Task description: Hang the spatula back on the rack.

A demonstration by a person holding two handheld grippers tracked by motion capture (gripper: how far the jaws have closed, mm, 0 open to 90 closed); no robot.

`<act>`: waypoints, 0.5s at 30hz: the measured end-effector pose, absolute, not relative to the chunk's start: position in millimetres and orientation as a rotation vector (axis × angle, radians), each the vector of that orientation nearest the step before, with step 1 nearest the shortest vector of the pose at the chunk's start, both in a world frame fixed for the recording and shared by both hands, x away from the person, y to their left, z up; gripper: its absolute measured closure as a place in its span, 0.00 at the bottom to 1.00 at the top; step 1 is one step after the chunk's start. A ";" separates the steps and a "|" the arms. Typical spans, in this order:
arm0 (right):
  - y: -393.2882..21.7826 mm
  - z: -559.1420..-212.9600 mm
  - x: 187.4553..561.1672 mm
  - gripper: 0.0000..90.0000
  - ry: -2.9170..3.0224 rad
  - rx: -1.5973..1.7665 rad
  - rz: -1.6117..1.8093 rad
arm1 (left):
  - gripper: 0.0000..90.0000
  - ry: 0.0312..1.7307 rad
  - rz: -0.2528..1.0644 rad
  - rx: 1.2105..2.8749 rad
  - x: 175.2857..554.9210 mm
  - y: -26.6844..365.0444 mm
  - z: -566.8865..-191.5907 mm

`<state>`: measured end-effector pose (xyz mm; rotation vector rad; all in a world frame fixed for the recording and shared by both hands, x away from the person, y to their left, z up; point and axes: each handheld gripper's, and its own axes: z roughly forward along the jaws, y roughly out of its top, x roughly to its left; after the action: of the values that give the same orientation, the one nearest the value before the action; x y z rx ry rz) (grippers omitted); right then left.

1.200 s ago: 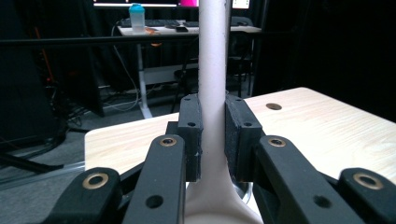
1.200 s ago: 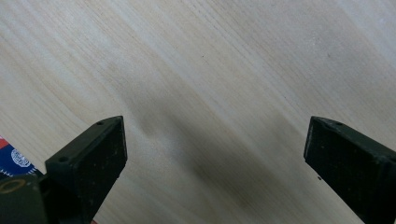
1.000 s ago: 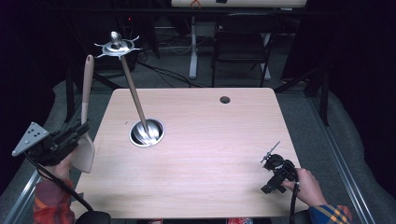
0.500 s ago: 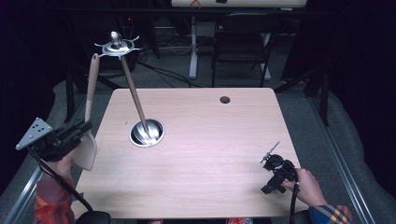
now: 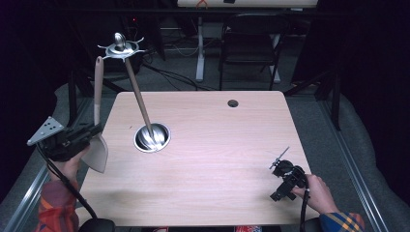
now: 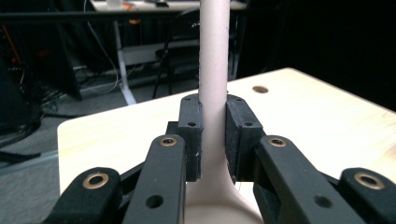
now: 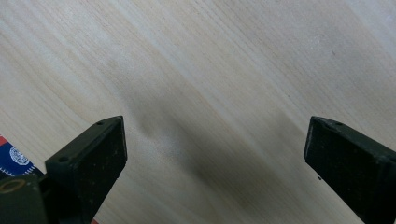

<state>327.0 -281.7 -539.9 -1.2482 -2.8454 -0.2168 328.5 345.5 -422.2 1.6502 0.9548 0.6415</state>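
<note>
Left gripper view: left gripper (image 6: 212, 135) is clamped on the neck of a beige, flat-bladed spatula (image 6: 213, 70), just above where the handle flares into the blade, probably so the long handle stays steady. High view puts that spatula at the left edge of the pale wooden table (image 5: 217, 145), long axis near upright, handle tip up, blade down, near a tall metal utensil stand with hooked top (image 5: 138, 92). Right gripper (image 5: 284, 175) rests idle near the right corner, jaws wide apart over bare wood.

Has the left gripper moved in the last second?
Yes, slightly. In the high view the left gripper, shut on the spatula, has drifted further left, away from the steel stand fixed on the table.
</note>
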 end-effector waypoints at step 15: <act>-282.2 -539.5 327.1 0.06 -2.850 -1.243 -0.207 | 0.87 1.024 0.678 1.728 356.4 325.4 -425.1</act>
<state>327.1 -282.2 -539.5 -1.2434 -2.8501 -0.2071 356.4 325.4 -425.1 1.7278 1.0242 0.6775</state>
